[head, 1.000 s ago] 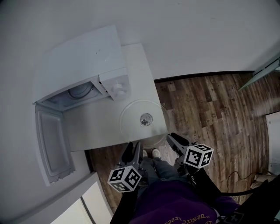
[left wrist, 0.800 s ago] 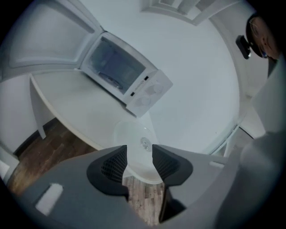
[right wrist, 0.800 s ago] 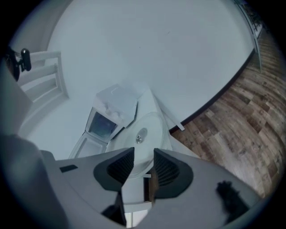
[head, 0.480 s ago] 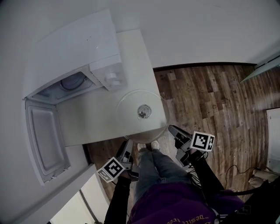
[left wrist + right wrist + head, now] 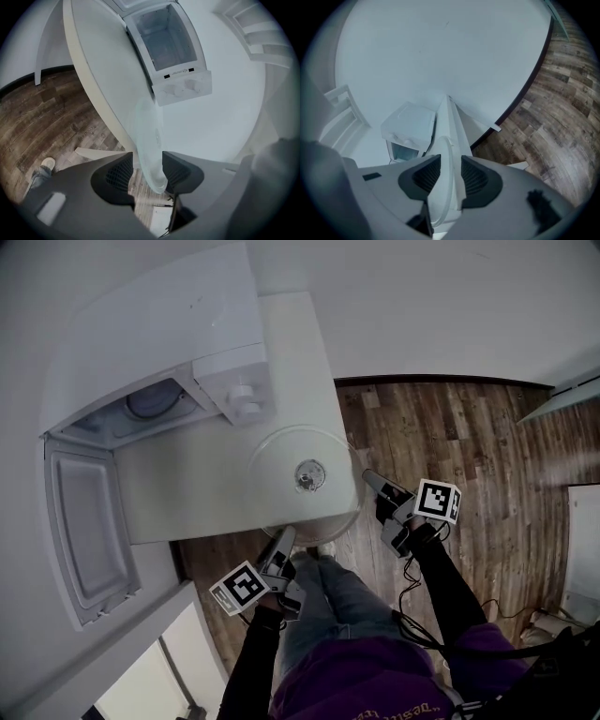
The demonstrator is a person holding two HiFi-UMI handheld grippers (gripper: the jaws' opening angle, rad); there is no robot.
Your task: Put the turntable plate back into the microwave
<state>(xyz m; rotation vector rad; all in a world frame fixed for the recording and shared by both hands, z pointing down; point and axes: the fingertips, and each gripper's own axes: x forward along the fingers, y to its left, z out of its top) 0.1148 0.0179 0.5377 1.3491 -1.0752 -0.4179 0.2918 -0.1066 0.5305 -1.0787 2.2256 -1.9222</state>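
The clear glass turntable plate (image 5: 281, 479) lies flat on the white counter (image 5: 187, 498), hanging over its front corner. The white microwave (image 5: 169, 343) stands behind it with its door (image 5: 80, 521) swung open and the cavity (image 5: 141, 409) showing. My left gripper (image 5: 284, 538) is at the plate's near rim. In the left gripper view the plate (image 5: 147, 133) runs edge-on between the open jaws of the left gripper (image 5: 147, 163). My right gripper (image 5: 368, 476) is at the plate's right rim. There the plate (image 5: 442, 192) passes between the spread jaws of the right gripper (image 5: 451, 165).
Dark wood floor (image 5: 450, 446) lies right of and below the counter. A white wall fills the top. The person's legs and shoes (image 5: 319, 563) are under the counter's front edge. A white cabinet (image 5: 150, 652) stands at the lower left.
Both grippers have rolled and dropped. The left one has closed in on the plate's near rim, the right one has swung out to its right rim. Their jaws stand wider than before.
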